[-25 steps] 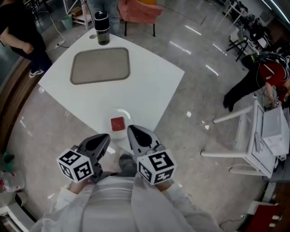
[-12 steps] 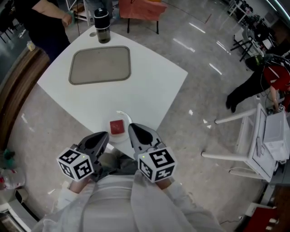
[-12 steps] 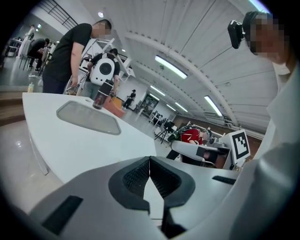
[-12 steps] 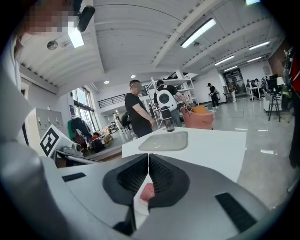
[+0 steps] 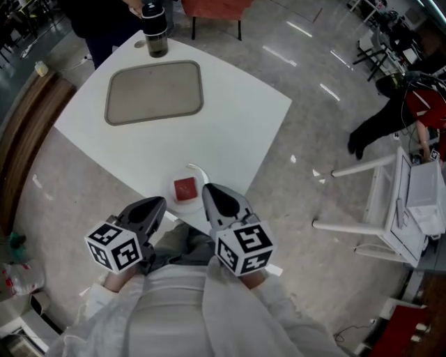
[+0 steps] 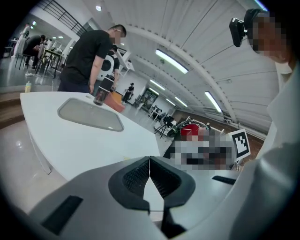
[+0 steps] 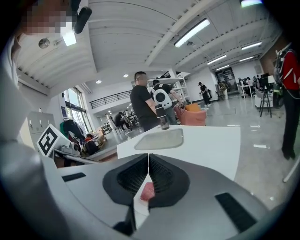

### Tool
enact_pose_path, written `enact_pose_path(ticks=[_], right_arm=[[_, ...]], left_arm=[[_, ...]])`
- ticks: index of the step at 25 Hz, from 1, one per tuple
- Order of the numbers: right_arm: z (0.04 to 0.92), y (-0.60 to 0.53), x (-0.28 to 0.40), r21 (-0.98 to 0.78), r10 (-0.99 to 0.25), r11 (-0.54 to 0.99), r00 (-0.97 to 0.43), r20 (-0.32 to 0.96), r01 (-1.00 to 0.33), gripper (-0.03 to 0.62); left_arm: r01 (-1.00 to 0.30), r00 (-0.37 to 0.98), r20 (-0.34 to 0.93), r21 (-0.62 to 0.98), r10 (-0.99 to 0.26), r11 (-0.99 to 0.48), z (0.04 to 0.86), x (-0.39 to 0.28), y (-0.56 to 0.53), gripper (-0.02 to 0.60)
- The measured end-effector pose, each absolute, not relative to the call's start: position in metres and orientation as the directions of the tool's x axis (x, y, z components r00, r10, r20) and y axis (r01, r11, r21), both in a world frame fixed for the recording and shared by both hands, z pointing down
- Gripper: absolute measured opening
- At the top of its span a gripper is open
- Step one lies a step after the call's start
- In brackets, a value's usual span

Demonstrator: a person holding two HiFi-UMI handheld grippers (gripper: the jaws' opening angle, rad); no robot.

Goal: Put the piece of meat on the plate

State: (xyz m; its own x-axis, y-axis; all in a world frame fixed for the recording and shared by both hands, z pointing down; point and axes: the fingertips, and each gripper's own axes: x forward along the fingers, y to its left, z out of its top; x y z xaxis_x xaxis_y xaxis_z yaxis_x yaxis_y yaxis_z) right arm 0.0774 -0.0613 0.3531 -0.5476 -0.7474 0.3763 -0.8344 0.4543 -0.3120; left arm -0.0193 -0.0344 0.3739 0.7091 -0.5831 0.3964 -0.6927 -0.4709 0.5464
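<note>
A red square piece of meat lies on a small white plate at the near corner of the white table. My left gripper hangs shut and empty just off the table's edge, left of the plate. My right gripper is shut and empty too, its tip beside the plate's right rim. In the right gripper view the meat shows below the closed jaws. The left gripper view has its jaws closed tip to tip over the table.
A grey tray lies at the table's far side, with a dark bottle behind it. A person in black stands by the bottle. To the right are a white desk frame and a person in red.
The person in black has walked from the far left to the bottle. Both grippers stay shut and have edged a little along the table's near corner. The meat has not moved.
</note>
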Motion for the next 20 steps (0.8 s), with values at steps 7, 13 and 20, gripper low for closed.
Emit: enact_pose_path(ticks=[7,13,20], right_arm=[[0.365,-0.061,0.071,-0.323,-0.743,0.425,-0.529,0.41,-0.846,0.015],[0.383,-0.064,0.078,-0.327,-0.724,0.409,-0.521,0.452,-0.852,0.015],[0.407,-0.061,0.088,-0.336,-0.704,0.379,-0.505,0.5,-0.862,0.015]], left_arm=[[-0.696,0.712,0.441,0.549,-0.547,-0.463,0.388,-0.03,-0.04,0.01],[-0.698,0.709,0.462,0.561,-0.532,-0.444,0.404,-0.027,-0.049,0.011],[-0.71,0.693,0.483,0.585,-0.536,-0.392,0.423,-0.029,-0.051,0.011]])
